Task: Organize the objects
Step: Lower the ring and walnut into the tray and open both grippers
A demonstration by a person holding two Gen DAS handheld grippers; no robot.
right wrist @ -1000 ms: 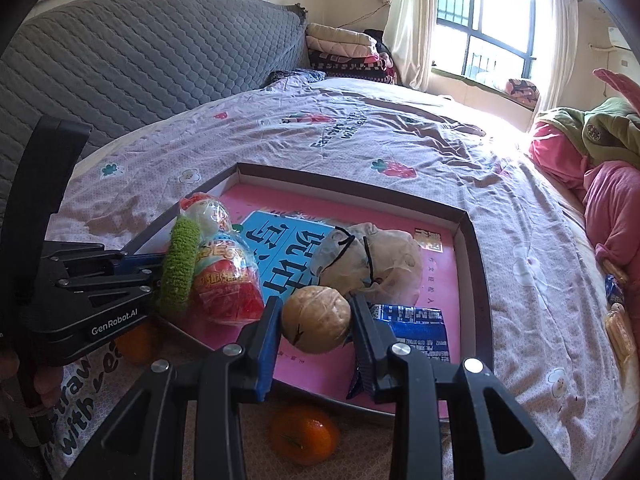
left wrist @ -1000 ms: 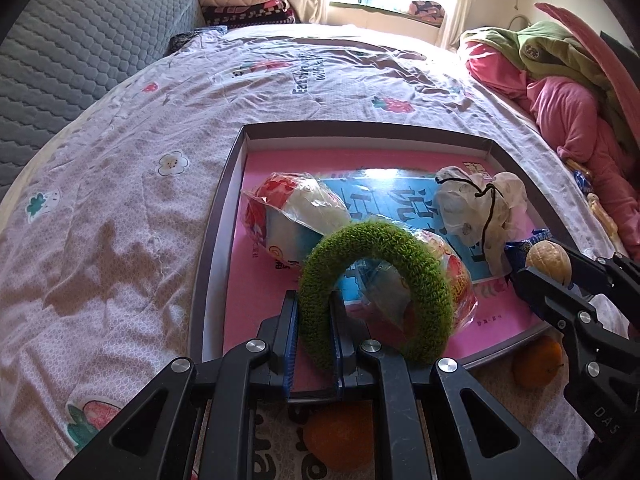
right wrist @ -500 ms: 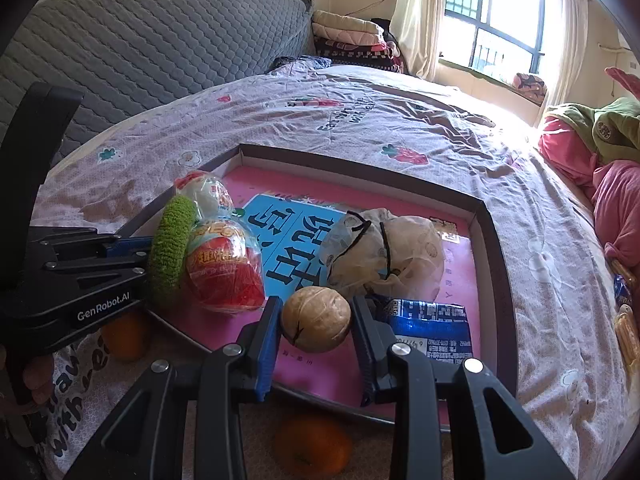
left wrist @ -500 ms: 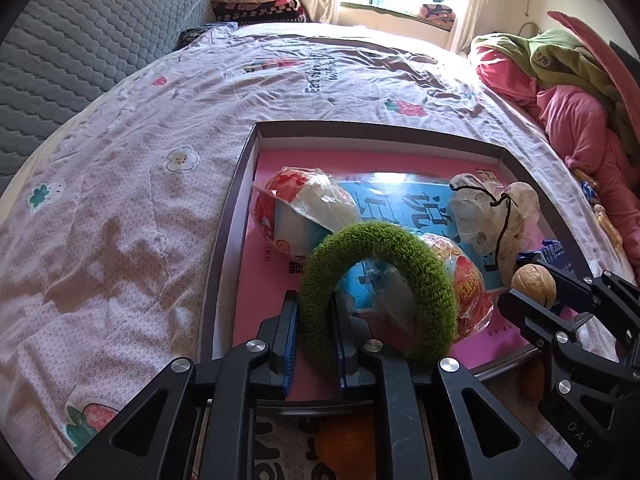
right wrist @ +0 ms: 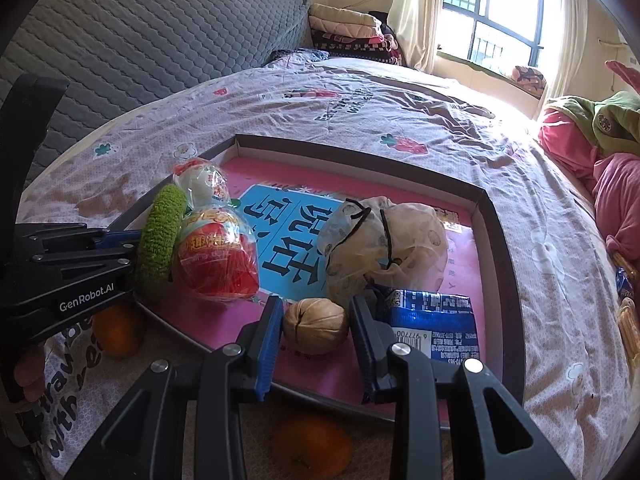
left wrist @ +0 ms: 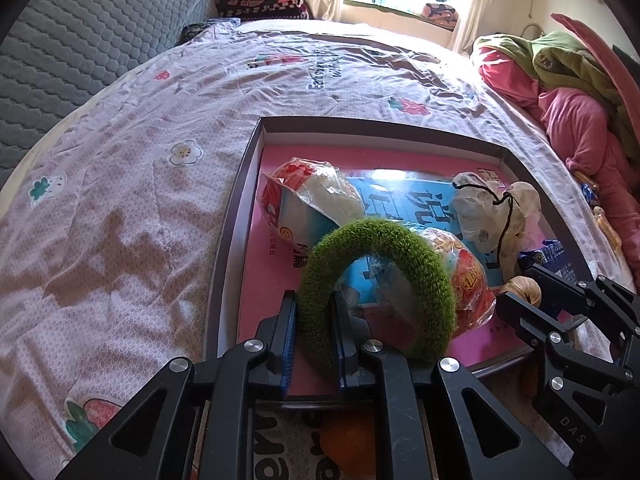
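A shallow box (left wrist: 248,168) (right wrist: 496,216) with a pink floor lies on the bed. My left gripper (left wrist: 314,320) is shut on a green fuzzy ring (left wrist: 380,276) (right wrist: 158,240) and holds it over the box's near left part. My right gripper (right wrist: 316,320) has its jaws parted around a walnut (right wrist: 314,330) (left wrist: 522,286) that rests on the box floor; the pads stand just clear of it. In the box lie two wrapped snack packs (right wrist: 216,256) (left wrist: 312,200), a tied plastic bag (right wrist: 384,248) and a blue packet (right wrist: 432,312).
Oranges lie on the bedsheet outside the box's near edge (right wrist: 312,444) (right wrist: 118,330) (left wrist: 348,436). Pink and green bedding (left wrist: 572,92) is piled at the right. A grey quilted headboard (right wrist: 140,40) stands at the left. Small snack items (right wrist: 626,292) lie right of the box.
The right gripper lowered the walnut onto the box floor and its jaws opened off it. The left gripper moved forward over the box with the green ring.
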